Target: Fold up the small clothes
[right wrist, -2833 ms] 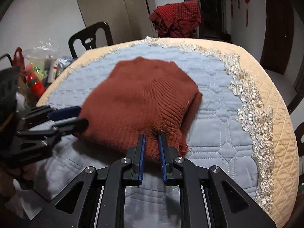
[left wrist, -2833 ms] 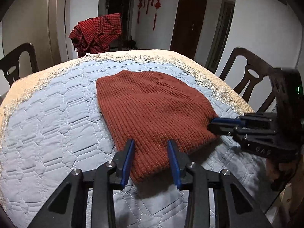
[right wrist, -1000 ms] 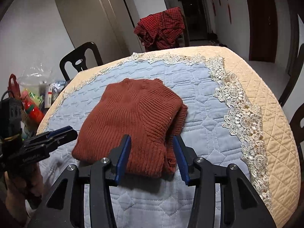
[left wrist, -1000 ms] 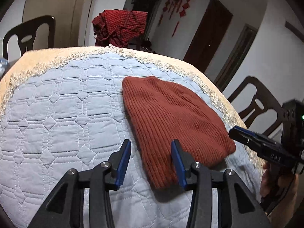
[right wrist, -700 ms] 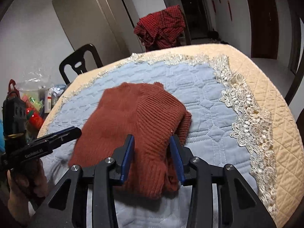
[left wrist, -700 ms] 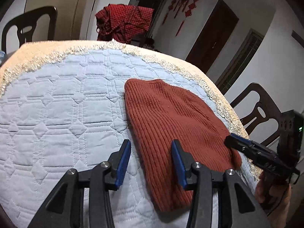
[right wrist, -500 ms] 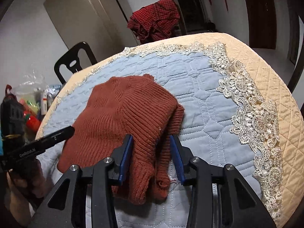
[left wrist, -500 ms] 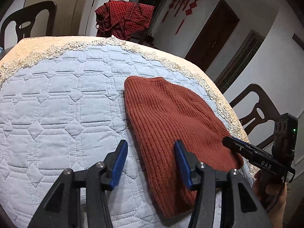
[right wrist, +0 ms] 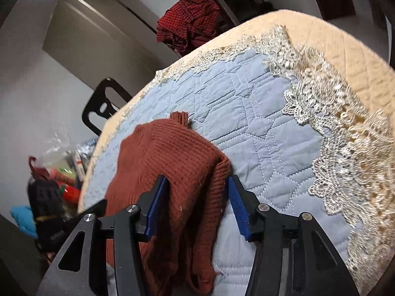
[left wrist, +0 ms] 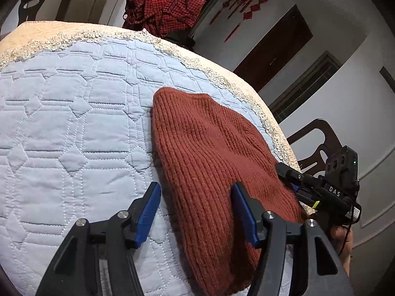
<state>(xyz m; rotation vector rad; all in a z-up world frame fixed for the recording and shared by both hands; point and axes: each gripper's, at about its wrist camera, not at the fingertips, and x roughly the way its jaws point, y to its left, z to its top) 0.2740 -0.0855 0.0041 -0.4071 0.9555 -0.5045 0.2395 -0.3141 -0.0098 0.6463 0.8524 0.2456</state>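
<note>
A folded rust-red knit sweater (left wrist: 209, 157) lies on the blue quilted table cover (left wrist: 61, 123). My left gripper (left wrist: 196, 212) is open, its fingers straddling the sweater's near left edge just above it. My right gripper (right wrist: 195, 204) is open, its blue pads either side of the sweater's (right wrist: 172, 172) folded right edge. The right gripper also shows at the right of the left wrist view (left wrist: 296, 180), at the sweater's far side. The left gripper is a dark blur at the lower left of the right wrist view.
A red checked cloth (left wrist: 163, 7) hangs over a chair beyond the table. Dark chairs (left wrist: 318, 143) stand around it. The cover has a lace border (right wrist: 345, 135) and beige rim. A bag of clutter (right wrist: 59, 170) sits off the table's left side.
Both grippers, open throughout the last second, have moved closer and lower over the sweater's near edges. The right gripper was shut 2.8 s ago and is now open. The sweater lies still.
</note>
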